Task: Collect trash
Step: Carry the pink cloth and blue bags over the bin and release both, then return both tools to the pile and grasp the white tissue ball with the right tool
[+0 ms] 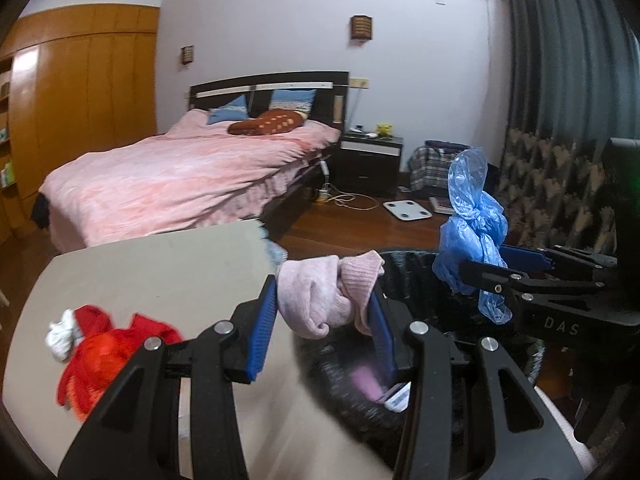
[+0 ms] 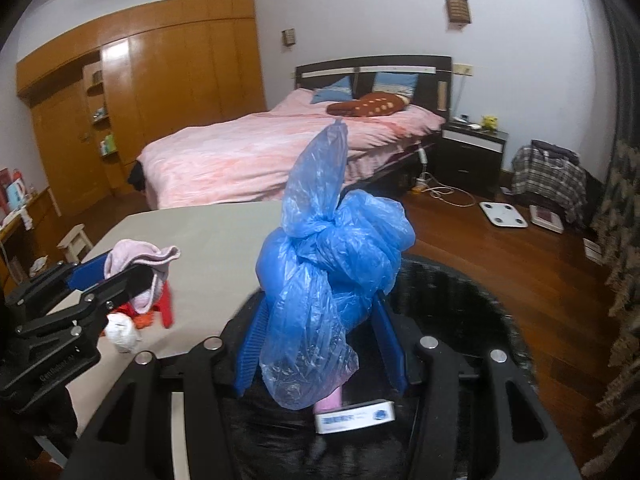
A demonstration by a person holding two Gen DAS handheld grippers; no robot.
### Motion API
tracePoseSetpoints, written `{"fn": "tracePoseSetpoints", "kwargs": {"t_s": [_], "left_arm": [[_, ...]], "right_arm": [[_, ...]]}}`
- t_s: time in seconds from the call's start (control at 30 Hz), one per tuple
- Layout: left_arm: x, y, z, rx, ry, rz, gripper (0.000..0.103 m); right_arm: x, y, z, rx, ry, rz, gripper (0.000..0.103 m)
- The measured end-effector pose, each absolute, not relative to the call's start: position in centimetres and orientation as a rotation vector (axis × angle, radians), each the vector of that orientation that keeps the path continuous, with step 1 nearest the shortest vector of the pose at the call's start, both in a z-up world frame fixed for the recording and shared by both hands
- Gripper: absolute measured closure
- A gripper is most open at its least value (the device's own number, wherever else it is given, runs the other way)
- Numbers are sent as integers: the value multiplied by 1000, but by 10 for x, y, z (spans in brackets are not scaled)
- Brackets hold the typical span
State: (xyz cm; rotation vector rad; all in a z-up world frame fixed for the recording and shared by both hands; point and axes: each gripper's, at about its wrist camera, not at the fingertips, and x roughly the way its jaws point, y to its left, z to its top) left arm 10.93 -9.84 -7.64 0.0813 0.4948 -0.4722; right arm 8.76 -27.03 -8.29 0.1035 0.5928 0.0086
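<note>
My left gripper (image 1: 324,312) clamps a pink sock (image 1: 320,296), and my right gripper (image 2: 320,320) clamps a knotted blue plastic bag (image 2: 328,264) — both over a black-lined bin (image 2: 460,300) just below the fingers. Left of my left gripper, red cloth (image 1: 100,352) lies on a table (image 1: 160,264).

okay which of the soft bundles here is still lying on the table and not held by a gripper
The red bundle with a white ball beside it; the pink sock and blue plastic bag are each clamped in a gripper.

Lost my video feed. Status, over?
Left gripper shut on pink sock, right gripper on blue bag. Both over the black bin. Red cloth left on table. Nothing blocking.
</note>
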Motion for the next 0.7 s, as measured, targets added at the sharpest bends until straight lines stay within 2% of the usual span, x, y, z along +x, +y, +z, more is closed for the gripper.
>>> {"fn": "tracePoseSetpoints", "kwargs": {"t_s": [0.2,0.27,0.3,0.37,0.43,0.63,0.7], "left_arm": [[121,-134,-82,93,508,-533,61],[125,-144,-86,90,518,-551,60],[128,-150,-89,90,524,-566,58],[133,-157,-94,95,543,-593,40],[135,-161,-99,95,549,-609,32],[137,-140,-99,90,549,-565,23],[134,-128,-94,100,532,-534,17]], "right_arm": [[84,-295,-89,117,602,-43,51],[84,-301,-91,116,603,-62,47],[83,-305,-92,115,603,-71,45],[84,-312,-93,116,607,-88,39],[82,-319,-94,118,600,-111,28],[75,-321,-89,125,575,-129,6],[75,-316,-89,141,576,-112,6]]}}
